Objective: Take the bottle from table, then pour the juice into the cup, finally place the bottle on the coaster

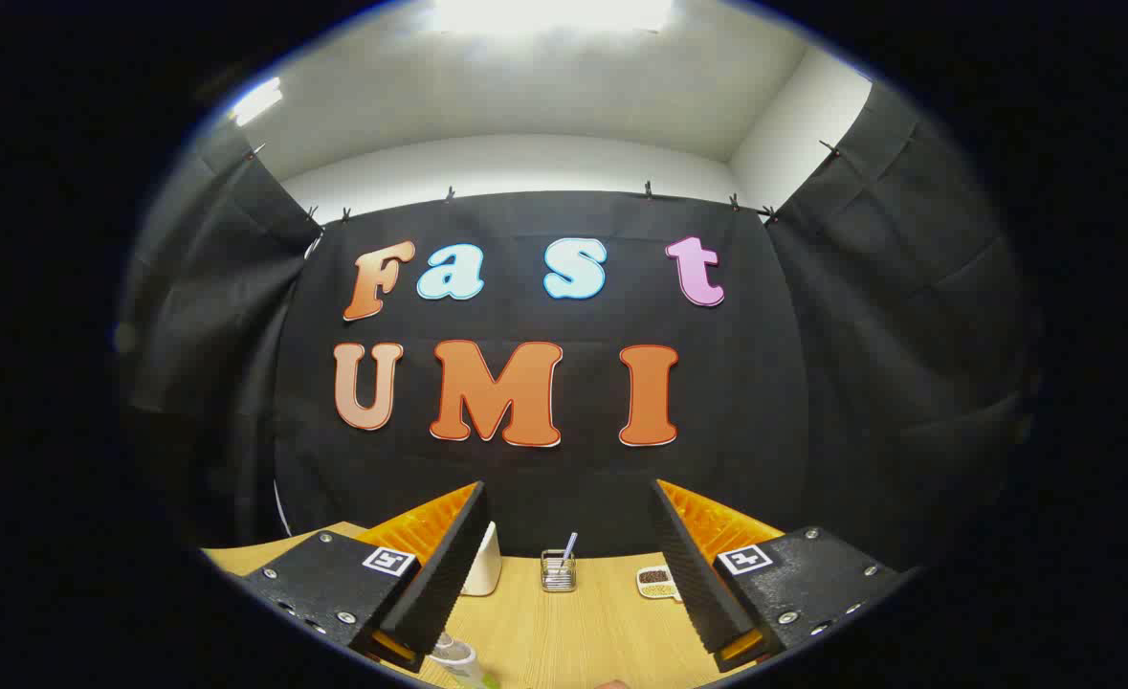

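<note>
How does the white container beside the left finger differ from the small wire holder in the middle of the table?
The white container is solid and opaque; the small wire holder is open mesh.
The container is taller and partly hidden by a finger; the holder sits lower, with a stick poking out.
Both stand upright on the wooden table, beyond the open tongs.

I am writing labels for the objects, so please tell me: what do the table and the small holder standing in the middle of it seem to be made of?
Table: looks like light wood or wood-look laminate; fine grain lines, matte. Small holder, beyond the open gripper: seemingly clear glass or plastic with metallic glints; too small to settle.
</note>
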Available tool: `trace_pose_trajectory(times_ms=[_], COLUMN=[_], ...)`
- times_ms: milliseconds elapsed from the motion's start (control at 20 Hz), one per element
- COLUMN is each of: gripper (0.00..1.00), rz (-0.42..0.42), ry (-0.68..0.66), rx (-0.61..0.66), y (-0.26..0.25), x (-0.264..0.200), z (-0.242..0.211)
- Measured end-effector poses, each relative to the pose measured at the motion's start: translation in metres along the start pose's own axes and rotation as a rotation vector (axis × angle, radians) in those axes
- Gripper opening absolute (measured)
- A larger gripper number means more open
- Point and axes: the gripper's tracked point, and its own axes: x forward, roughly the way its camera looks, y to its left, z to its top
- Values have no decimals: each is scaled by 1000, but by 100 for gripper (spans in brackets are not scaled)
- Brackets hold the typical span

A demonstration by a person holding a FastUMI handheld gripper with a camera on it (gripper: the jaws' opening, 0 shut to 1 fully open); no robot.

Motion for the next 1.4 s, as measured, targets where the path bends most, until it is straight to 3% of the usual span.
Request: trace_pose_trajectory(times_ms=[700, 1400], gripper=[99, 99], rz=[14, 72], ry=[-39, 20], rx=[-34, -30], y=[18, 45], x=[1, -6], z=[-7, -68])
